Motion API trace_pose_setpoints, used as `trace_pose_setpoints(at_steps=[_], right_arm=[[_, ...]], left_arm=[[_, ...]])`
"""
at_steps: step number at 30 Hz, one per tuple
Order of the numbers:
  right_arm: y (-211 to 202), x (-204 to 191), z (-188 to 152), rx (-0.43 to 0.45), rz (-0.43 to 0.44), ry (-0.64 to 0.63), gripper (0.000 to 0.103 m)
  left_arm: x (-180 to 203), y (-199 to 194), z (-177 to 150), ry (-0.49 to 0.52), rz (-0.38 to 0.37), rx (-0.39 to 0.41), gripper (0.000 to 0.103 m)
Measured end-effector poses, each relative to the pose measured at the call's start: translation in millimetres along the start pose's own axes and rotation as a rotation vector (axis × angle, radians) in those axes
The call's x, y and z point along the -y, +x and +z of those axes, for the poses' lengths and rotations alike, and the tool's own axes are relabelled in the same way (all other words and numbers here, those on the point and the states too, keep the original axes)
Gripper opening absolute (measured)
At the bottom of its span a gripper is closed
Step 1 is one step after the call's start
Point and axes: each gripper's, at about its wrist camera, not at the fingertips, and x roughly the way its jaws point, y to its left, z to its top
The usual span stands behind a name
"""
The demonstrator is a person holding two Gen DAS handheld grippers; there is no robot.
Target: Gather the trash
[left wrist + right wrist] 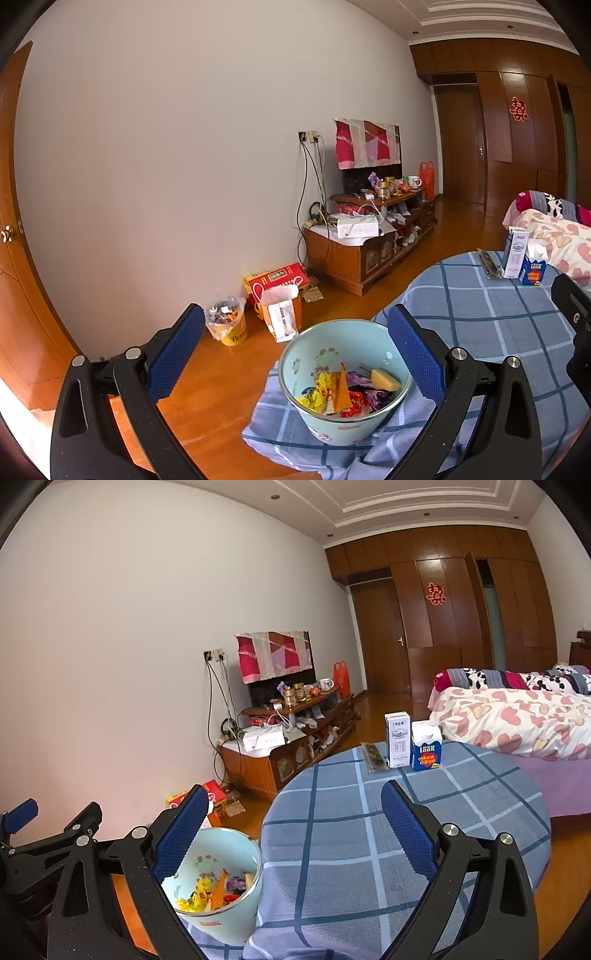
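A light blue bin [332, 339] stands against the edge of the round table with the blue checked cloth [498, 325]. It holds yellow, orange, purple and red wrappers. My left gripper [295, 310] hovers above the bin, open and empty. My right gripper [294, 788] hangs over the table [332, 834], open with nothing between its fingers; the bin [221, 849] sits to its lower left. At the table's far edge stand a white carton [398, 738] and a blue carton [426, 751], with a flat dark wrapper [373, 757] lying beside them.
On the wooden floor by the wall are a yellow bucket lined with a plastic bag [227, 321], a paper bag [282, 314] and a red box [277, 278]. A cluttered TV stand [280, 749] lines the wall. A bed [517, 720] lies right of the table.
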Motion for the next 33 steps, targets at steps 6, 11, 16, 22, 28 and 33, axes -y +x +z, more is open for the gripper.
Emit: trace_pose_setpoints(at_steps=[6, 11, 16, 22, 28, 33], right_arm=[[-5.6, -3.5, 0.3, 0.014, -0.005, -0.004, 0.093], [-7.8, -2.3, -0.4, 0.02, -0.01, 0.002, 0.093], [-8.7, -0.2, -0.6, 0.019, -0.015, 0.009, 0.093], [-9.7, -0.2, -1.0, 0.019, -0.016, 0.007, 0.093], [-9.9, -1.1, -1.1, 0.013, -0.017, 0.009, 0.093], [-9.5, -1.5, -1.2, 0.012, -0.017, 0.01, 0.093]], left_arm=[[-0.7, -4.0, 1.5, -0.007, -0.005, 0.002, 0.097], [-0.6, -4.7, 2.3, -0.007, -0.015, -0.001, 0.097], [-1.5, -5.2, 2.0, -0.007, -0.015, 0.0, 0.097], [-4.7, -7.5, 1.9, -0.012, -0.02, -0.003, 0.097], [-4.8, -7.6, 1.8, -0.012, -0.023, -0.003, 0.097], [-5.8, -8.7, 1.7, -0.012, -0.022, -0.004, 0.097]])
